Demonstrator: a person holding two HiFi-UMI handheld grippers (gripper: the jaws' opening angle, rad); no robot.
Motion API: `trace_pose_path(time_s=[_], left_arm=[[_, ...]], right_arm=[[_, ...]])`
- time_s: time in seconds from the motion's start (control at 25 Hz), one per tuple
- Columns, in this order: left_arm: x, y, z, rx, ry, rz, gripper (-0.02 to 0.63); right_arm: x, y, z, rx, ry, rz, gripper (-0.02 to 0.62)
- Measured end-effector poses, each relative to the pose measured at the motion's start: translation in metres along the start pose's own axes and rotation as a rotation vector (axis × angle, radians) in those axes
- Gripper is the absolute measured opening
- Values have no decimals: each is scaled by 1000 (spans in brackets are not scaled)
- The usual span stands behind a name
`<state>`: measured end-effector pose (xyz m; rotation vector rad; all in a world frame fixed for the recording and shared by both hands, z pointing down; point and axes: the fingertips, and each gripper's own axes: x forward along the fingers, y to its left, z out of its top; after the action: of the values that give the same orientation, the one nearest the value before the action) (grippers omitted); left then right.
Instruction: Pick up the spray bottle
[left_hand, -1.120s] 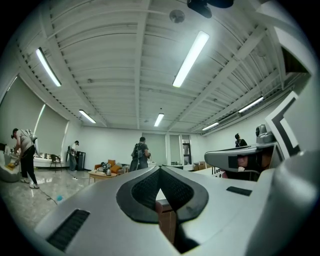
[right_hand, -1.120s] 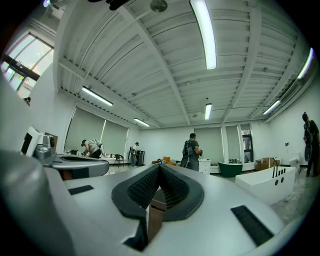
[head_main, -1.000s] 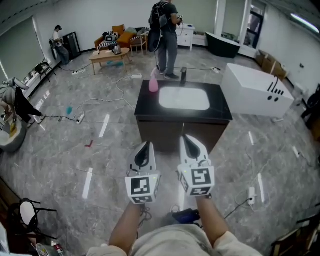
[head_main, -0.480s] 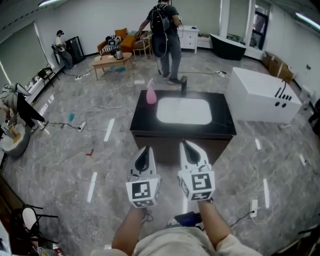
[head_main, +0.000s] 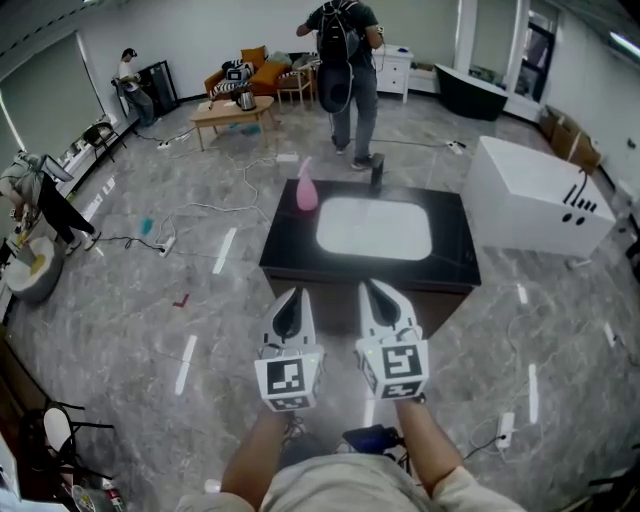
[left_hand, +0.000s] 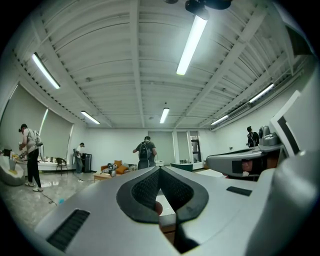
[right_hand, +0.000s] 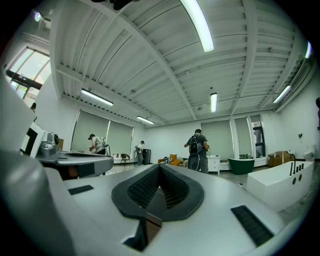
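The pink spray bottle (head_main: 306, 188) stands upright on the far left corner of a black counter (head_main: 285, 255) that holds a white basin (head_main: 374, 227). Both grippers are held side by side, level, short of the counter's near edge. My left gripper (head_main: 290, 301) is shut with nothing in it, and its closed tips (left_hand: 160, 169) fill the left gripper view. My right gripper (head_main: 376, 294) is shut and empty too, as its own view (right_hand: 160, 166) shows. The bottle is well beyond both grippers, to the left.
A dark faucet-like post (head_main: 377, 175) stands at the counter's far edge. A person with a backpack (head_main: 347, 60) is behind the counter. A white tub (head_main: 535, 205) lies to the right. Cables (head_main: 215, 210) and a power strip (head_main: 508, 435) cross the marble floor.
Both grippers have moved forward together toward the counter, which now sits lower and nearer in the head view. Both stayed shut. The person behind has shifted slightly right.
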<state>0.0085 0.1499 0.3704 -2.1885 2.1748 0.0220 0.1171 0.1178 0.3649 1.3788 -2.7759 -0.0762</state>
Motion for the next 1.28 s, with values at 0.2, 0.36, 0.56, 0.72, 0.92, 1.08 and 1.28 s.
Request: trace_pose_path(time_s=[0.2,0.36,0.56,0.72,0.92,1.08,1.28], left_arm=[[28,20,-9,1,5,-5,0],[55,39,-19,-4,22,-19,0],[91,65,-23,-13,25,-53,0],[113,89,-24,-8,17,-76,0],[142,114,-27,2,18,-92,0],[159,125,-33,-13,17,-123,0],[181,132,-34,-36,12,-160,0]], right_arm=[[35,3,-6,-1,8,-4,5],[67,9,-13,-8,46,-8,3],[111,10,-8,-5,43,-38,4],[143,13,-12,0,45,-68,5],[177,18,-11,-1,38,-93,4],[197,18,-13,-10,32,-123,4],[215,8,-17,-4,36,-160,4]])
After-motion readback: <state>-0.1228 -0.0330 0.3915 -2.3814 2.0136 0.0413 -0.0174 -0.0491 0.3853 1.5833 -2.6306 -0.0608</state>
